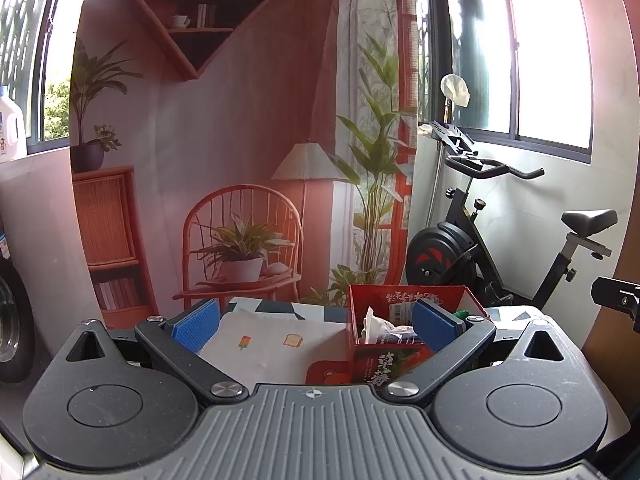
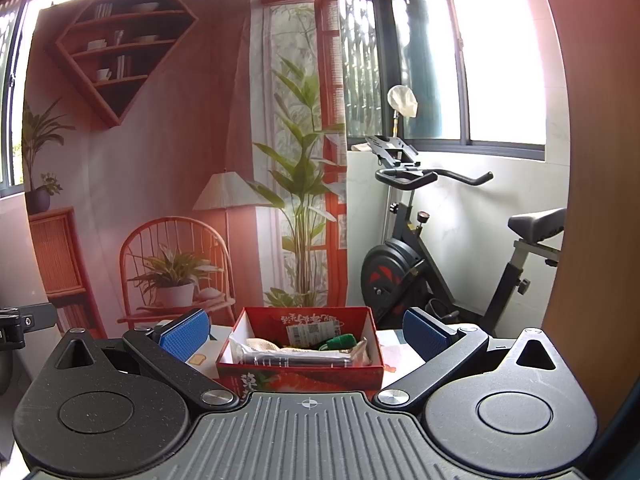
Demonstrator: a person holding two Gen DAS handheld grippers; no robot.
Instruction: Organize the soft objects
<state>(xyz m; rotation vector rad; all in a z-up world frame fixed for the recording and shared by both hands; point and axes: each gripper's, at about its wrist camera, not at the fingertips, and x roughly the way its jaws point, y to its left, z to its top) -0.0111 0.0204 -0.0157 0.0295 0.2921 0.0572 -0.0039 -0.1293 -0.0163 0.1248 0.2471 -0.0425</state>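
Jaws: we see both pairs spread wide with nothing between the blue pads, on the left gripper [image 1: 316, 326] and the right gripper [image 2: 306, 332] alike.
Box from the jaws: the red box [image 2: 300, 374] sits lower centre in our right wrist view, squarely ahead of those jaws; in our left wrist view it lies right of centre, so we judge the right hand better lined up.
Axis: its long side runs across the frame.
Contents: pale wrapped packets [image 2: 296, 354] and a small green soft item [image 2: 338, 341] lie inside, loosely heaped.
Cloth: a printed table cover [image 1: 272, 344] lies under the box.
Far: an exercise bike [image 2: 420, 264] stands at right.
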